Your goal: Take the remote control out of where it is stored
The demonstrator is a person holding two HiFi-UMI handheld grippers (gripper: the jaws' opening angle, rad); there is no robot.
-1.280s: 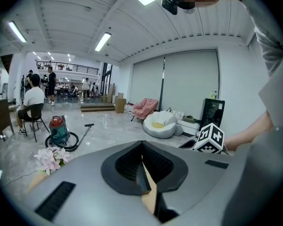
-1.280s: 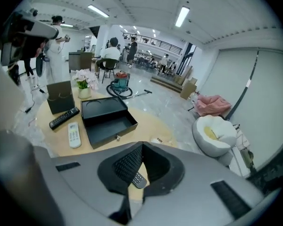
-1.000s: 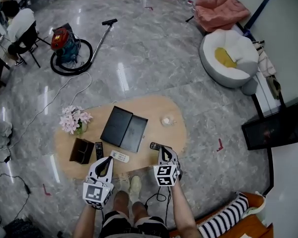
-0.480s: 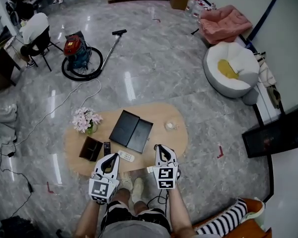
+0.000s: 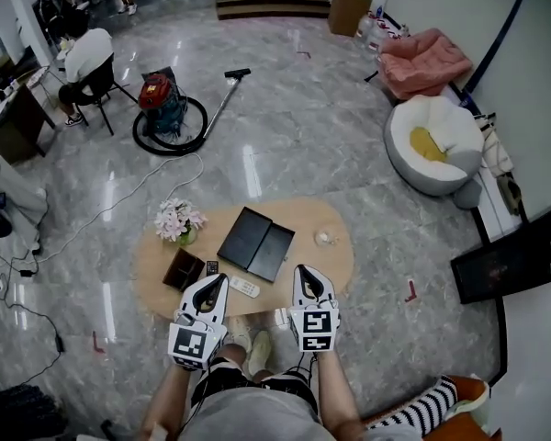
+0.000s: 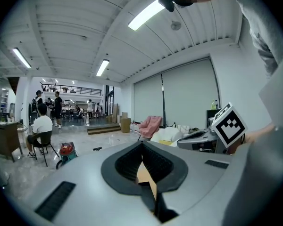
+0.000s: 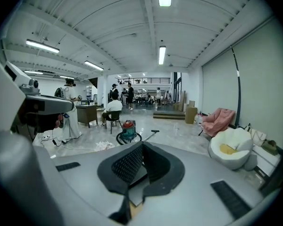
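Note:
A dark brown holder (image 5: 183,269) sits on the oval wooden table (image 5: 326,263). Beside it lie a black remote (image 5: 211,267) and a white remote (image 5: 244,288). My left gripper (image 5: 213,283) hangs above the table's near edge, next to the white remote. Its jaws meet at the tips with nothing between them (image 6: 141,145). My right gripper (image 5: 306,276) is raised over the near right edge, shut and empty (image 7: 142,146). Neither gripper touches a remote. Both gripper views look out level across the room.
An open black case (image 5: 256,243), a pot of pink flowers (image 5: 177,219) and a small white object (image 5: 325,238) share the table. On the floor beyond are a red vacuum cleaner (image 5: 163,107), a white beanbag (image 5: 436,145), a black screen (image 5: 512,255) and cables (image 5: 18,274).
Both grippers have risen away from the table, which now looks smaller and farther below. The black remote seen by the right gripper a second ago is now hidden behind it.

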